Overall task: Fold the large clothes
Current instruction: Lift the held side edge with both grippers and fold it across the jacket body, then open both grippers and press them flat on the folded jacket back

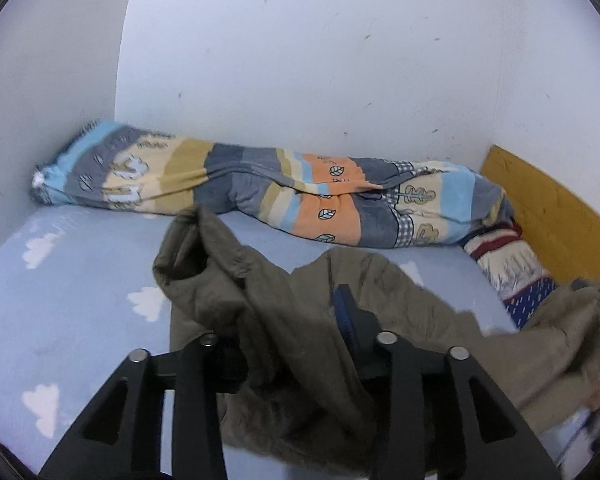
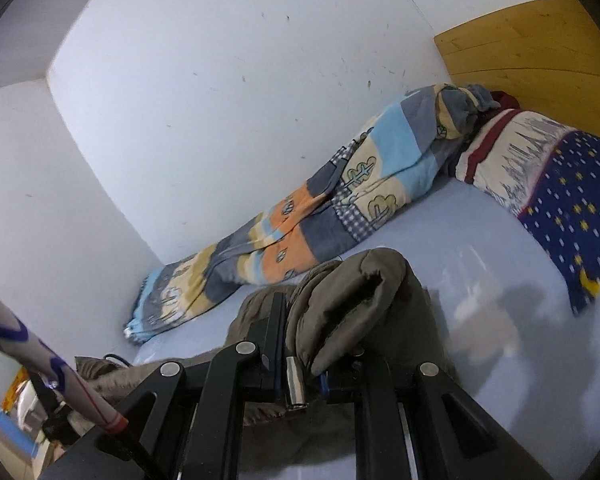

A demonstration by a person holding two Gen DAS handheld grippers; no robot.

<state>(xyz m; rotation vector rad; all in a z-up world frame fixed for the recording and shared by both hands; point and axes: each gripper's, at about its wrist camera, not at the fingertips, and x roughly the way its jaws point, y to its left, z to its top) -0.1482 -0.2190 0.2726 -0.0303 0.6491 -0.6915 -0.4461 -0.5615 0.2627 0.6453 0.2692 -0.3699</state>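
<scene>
Both grippers, left gripper and right gripper, are clamped on the olive jacket, bunched between their fingers above the bed.

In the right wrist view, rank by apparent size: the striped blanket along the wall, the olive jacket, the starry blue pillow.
1. Striped blanket, longest span.
2 and 3. Olive jacket and starry blue pillow look similar; the jacket is nearest the camera and partly hidden by the right gripper, so unranked.

Open blue sheet left of the coat; rolled blanket along the wall, pillow rightward.
</scene>
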